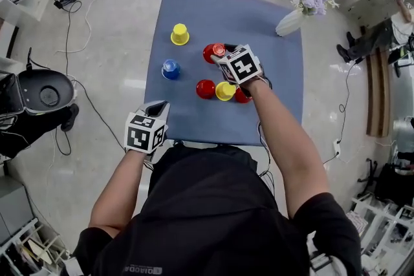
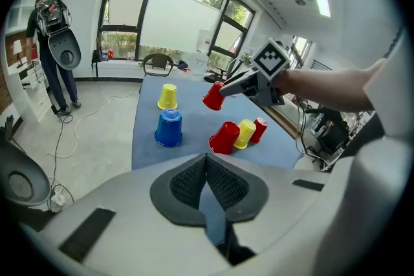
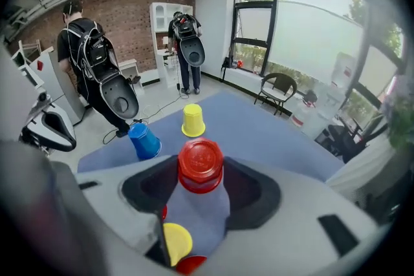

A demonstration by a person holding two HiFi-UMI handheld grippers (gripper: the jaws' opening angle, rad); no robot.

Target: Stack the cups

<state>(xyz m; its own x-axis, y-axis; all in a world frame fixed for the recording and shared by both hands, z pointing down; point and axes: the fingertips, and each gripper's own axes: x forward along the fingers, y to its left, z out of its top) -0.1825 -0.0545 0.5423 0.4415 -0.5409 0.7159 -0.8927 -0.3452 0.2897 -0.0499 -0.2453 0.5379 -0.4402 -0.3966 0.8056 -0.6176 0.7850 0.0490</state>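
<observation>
Between the pads of the right gripper [image 1: 220, 56], lifted clear of the blue table [image 1: 194, 119]: one red cup [image 3: 200, 168], mouth down, pinched at its sides by widely set fingers. Just beside and below it: cluster of three cups [image 1: 225, 91], red, yellow, red, close together. Farther off, each alone: blue cup [image 1: 171, 69], yellow cup [image 1: 180, 34]. At the near table edge: left gripper [image 2: 207, 165], fingers pressed together, empty. Hazards, as judged: the smooth cup slips or tilts in the pinch, or an off-centre lowering catches a rim and topples the crowded neighbours.
</observation>
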